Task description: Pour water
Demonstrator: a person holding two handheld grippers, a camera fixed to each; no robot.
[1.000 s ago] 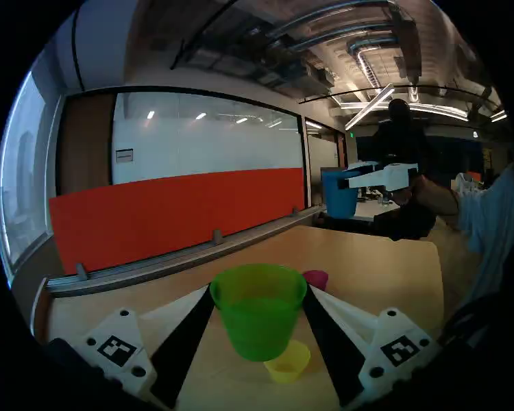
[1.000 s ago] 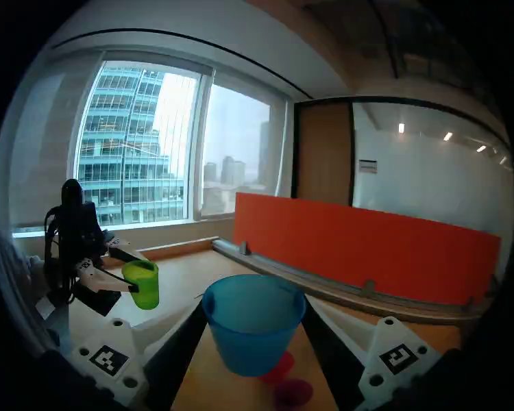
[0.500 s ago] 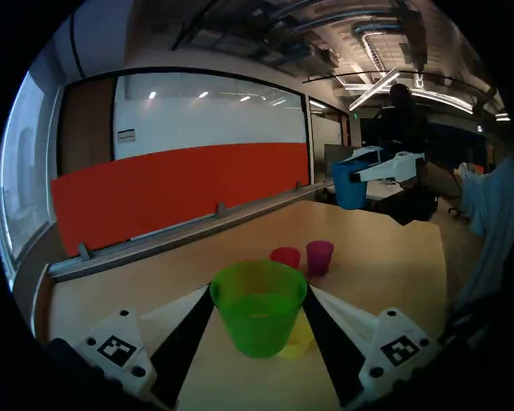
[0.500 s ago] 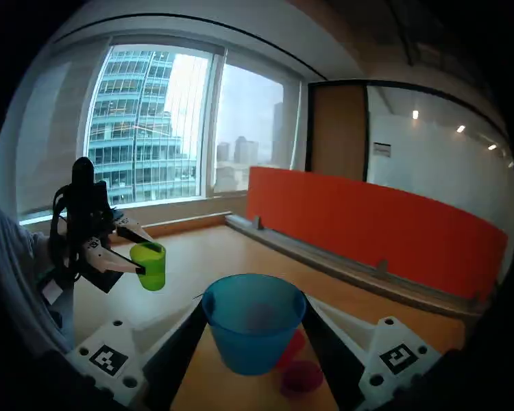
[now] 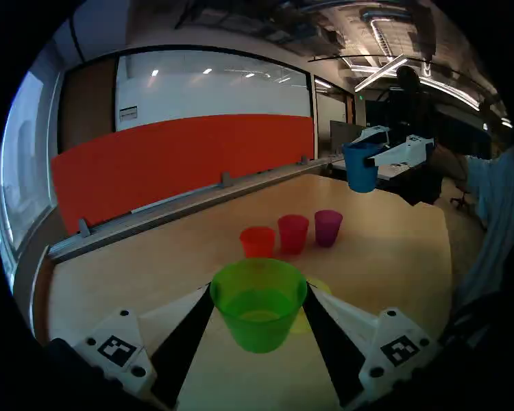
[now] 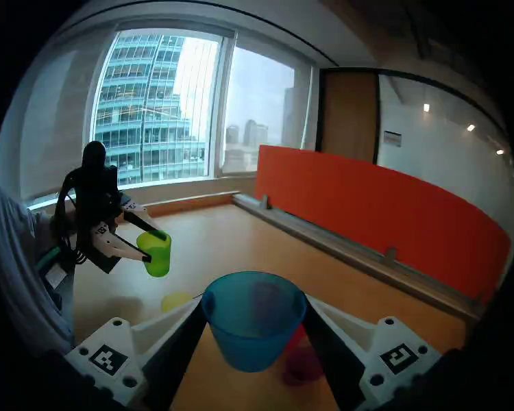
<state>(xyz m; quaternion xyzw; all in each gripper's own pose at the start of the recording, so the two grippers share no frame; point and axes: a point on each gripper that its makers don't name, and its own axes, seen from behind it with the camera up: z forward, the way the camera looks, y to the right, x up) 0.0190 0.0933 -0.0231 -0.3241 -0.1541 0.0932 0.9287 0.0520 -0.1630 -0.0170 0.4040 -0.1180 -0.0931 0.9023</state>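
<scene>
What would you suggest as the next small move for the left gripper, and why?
Probably lower the left gripper a little and begin tipping the green cup toward the yellow cup. The green cup is held upright with liquid in it, clear of the table, and the yellow cup stands on the table just below and beyond it.

A small orange plastic cup (image 5: 258,241), a red plastic cup (image 5: 293,233) and a purple plastic cup (image 5: 327,227) stand in a row on the pale wooden surface (image 5: 154,267). A yellow plastic cup (image 6: 175,300) sits near them. The wood around them is open to pass over.
</scene>
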